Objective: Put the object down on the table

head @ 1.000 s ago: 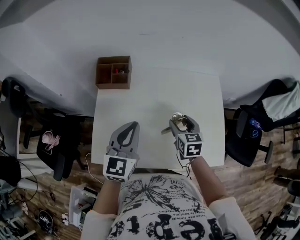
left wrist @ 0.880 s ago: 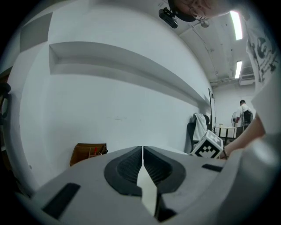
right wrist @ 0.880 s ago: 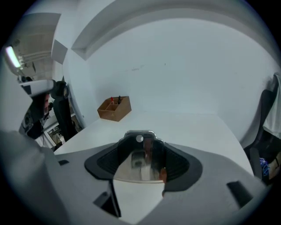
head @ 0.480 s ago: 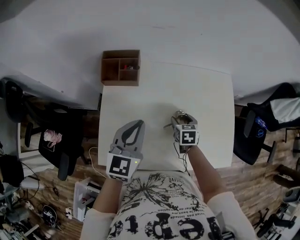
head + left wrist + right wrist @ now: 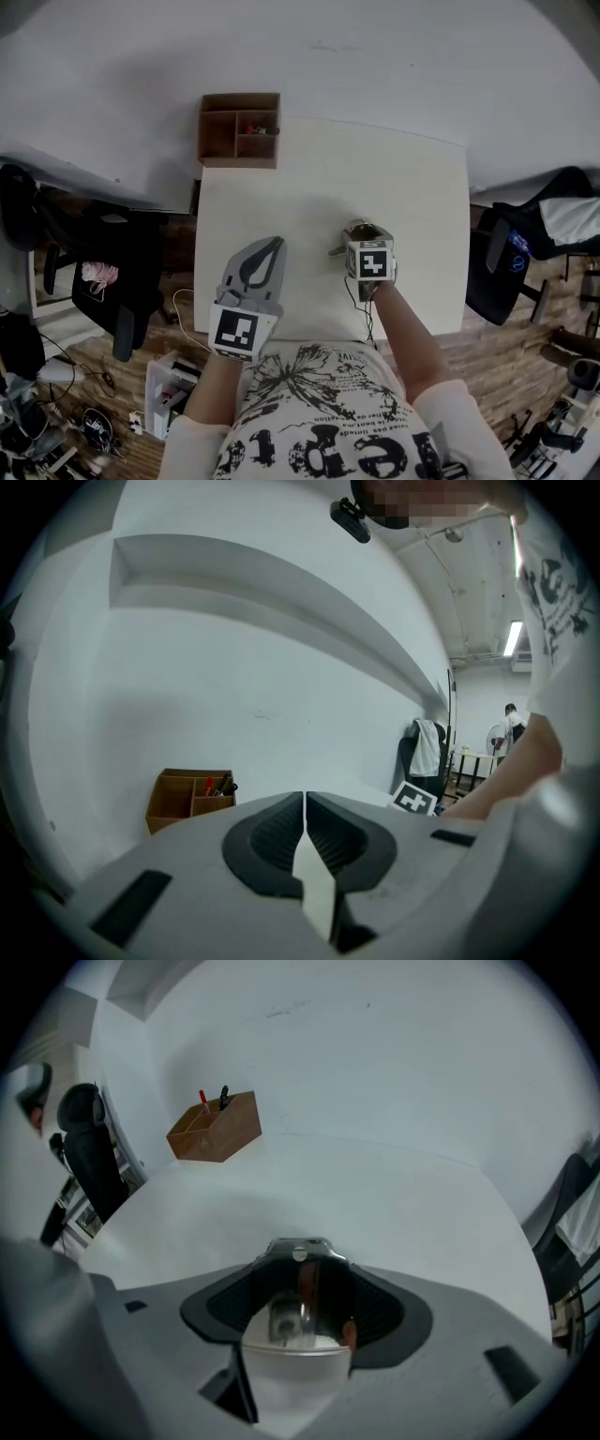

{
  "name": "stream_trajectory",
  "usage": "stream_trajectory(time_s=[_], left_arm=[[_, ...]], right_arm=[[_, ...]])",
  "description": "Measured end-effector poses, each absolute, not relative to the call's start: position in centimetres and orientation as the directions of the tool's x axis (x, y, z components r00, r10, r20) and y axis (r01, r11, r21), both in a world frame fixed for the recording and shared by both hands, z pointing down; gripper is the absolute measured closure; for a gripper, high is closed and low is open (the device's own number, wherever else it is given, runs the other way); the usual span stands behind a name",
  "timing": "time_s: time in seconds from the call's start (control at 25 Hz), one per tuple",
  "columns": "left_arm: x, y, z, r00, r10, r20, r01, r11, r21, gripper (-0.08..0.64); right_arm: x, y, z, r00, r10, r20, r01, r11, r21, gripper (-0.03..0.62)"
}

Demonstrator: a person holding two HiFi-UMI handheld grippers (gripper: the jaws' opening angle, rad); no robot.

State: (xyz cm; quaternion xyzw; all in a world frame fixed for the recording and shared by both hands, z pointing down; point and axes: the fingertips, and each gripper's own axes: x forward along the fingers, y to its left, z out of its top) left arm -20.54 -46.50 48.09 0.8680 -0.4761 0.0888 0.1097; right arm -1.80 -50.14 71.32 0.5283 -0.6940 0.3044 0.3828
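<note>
A shiny metal cup [image 5: 360,230] with a short handle sticking out to the left sits between the jaws of my right gripper [image 5: 364,234], low over the white table [image 5: 412,178], right of its middle. In the right gripper view the cup [image 5: 286,1318] fills the gap between the dark pads [image 5: 380,1307], and the right gripper [image 5: 298,1265] is shut on it. My left gripper [image 5: 264,253] hangs over the table's front left part, shut and with nothing in it; in the left gripper view its jaws [image 5: 305,808] meet in a thin line.
A brown wooden organizer box [image 5: 239,129] with pens stands at the table's far left corner, also in view as the box [image 5: 187,797] and the box [image 5: 216,1127]. Office chairs stand left [image 5: 122,281] and right [image 5: 511,262] of the table. A white wall lies behind.
The right gripper with the cup has tipped more steeply downward and drawn slightly nearer the table's middle. The left gripper has hardly moved. The head camera shifted a little.
</note>
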Motion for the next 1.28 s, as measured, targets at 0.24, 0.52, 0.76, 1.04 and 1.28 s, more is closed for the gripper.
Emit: stream_trajectory(time_s=[0.24, 0.52, 0.76, 1.04, 1.28], left_arm=[[-20.5, -46.6, 47.9, 0.529, -0.804, 0.273, -0.847, -0.519, 0.114, 0.548], [-20.2, -46.5, 47.4, 0.524, -0.822, 0.222, -0.848, -0.528, 0.046, 0.548], [-18.9, -46.7, 45.2, 0.539, -0.822, 0.185, -0.838, -0.546, 0.014, 0.548], [-18.4, -46.4, 40.4, 0.543, -0.836, 0.078, -0.839, -0.543, 0.029, 0.548], [-18.1, -45.9, 37.3, 0.527, -0.849, 0.022, -0.850, -0.527, -0.002, 0.548]], right_arm=[[-1.0, -50.1, 71.4, -0.104, -0.475, 0.874, -0.980, 0.199, -0.009, 0.285], [-2.6, -50.2, 65.7, -0.270, -0.607, 0.748, -0.954, 0.271, -0.124, 0.258], [-2.7, -50.9, 57.0, -0.352, -0.774, 0.527, -0.930, 0.351, -0.107, 0.394], [-2.8, -49.8, 47.9, -0.415, -0.858, 0.303, -0.906, 0.419, -0.057, 0.603], [-2.8, -48.2, 42.3, -0.440, -0.888, 0.135, -0.895, 0.446, 0.013, 0.603]])
